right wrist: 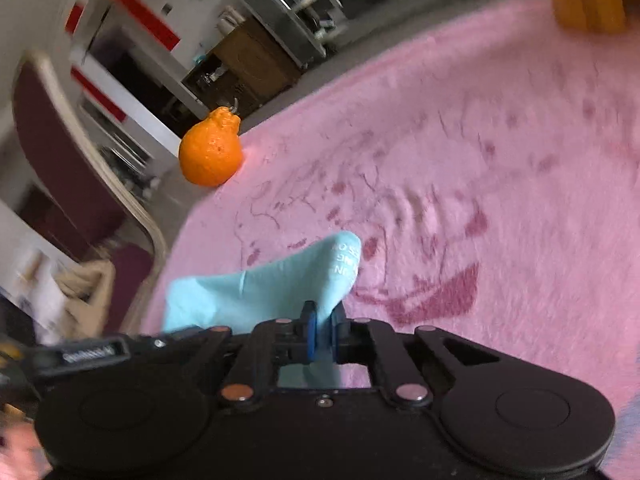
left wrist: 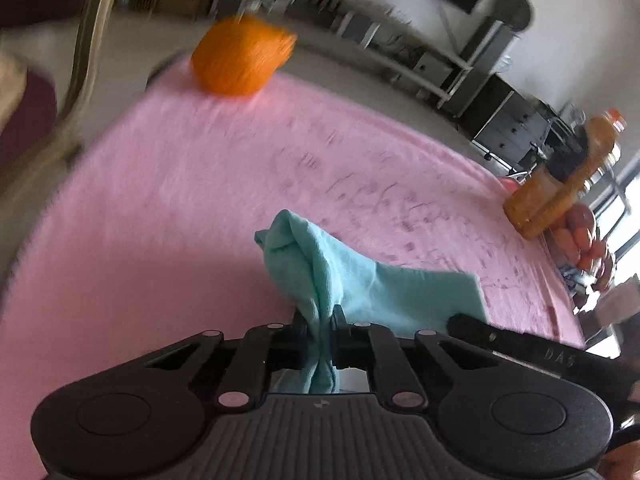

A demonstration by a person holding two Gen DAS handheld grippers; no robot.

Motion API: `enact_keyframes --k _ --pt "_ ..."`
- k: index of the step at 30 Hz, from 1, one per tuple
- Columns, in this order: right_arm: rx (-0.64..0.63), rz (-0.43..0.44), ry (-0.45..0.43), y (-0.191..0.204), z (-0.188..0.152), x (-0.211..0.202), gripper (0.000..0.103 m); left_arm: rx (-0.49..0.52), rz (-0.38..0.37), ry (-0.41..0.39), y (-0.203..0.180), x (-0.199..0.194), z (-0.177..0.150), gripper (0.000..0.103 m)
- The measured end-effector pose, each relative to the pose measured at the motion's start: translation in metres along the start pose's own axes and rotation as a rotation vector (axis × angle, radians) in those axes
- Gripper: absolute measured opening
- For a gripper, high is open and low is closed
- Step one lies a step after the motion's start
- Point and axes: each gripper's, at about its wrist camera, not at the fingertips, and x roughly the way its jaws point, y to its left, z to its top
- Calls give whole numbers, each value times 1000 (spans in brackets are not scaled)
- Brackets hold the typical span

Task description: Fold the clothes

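Note:
A light blue sock (left wrist: 360, 284) hangs stretched just above the pink fleece blanket (left wrist: 180, 184) between my two grippers. My left gripper (left wrist: 322, 322) is shut on a bunched end of the sock, which bulges above the jaws. In the right wrist view the sock (right wrist: 272, 284) runs leftward from my right gripper (right wrist: 324, 330), which is shut on the end with white lettering. The other gripper's black body (left wrist: 540, 352) shows at the right of the left wrist view.
An orange citrus fruit (right wrist: 211, 152) sits at the blanket's far left edge. Bottles of orange drink (left wrist: 560, 188) and a pile of fruit (left wrist: 580, 240) stand at the far right edge. A maroon chair (right wrist: 68, 152) stands beside the table on the left.

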Motion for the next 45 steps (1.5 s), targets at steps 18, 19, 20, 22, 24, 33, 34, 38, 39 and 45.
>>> enact_keyframes --k 18,19,20,22,24,33,34,38,39,45 --pt "-252 -143 -586 46 -22 -354 6 270 -242 -614 -241 -202 -80 8" --pt "-260 -177 -605 43 -25 -368 6 260 -266 -595 -253 -196 -86 8" --pt "-250 -202 -609 35 -27 -379 6 250 -289 -575 -265 -191 -92 8" --pt "-230 -251 -616 19 -33 -400 6 223 -322 -525 -282 -176 -101 8" --pt "-201 -286 -612 0 -38 -413 6 208 -346 -469 -298 -159 -110 8" --pt "-10 -421 -521 -117 -32 -381 6 221 -328 -223 -345 -40 -114 8" --pt "19 -420 -507 -131 -28 -375 6 224 -323 -218 -348 -32 -111 8" --pt "81 -419 -471 -168 -9 -356 6 227 -300 -211 -360 -5 -102 8" --pt "82 -421 -463 -173 -3 -350 6 225 -291 -208 -364 1 -102 8" --pt "80 -419 -388 -200 30 -299 7 209 -156 -163 -367 66 -88 18"
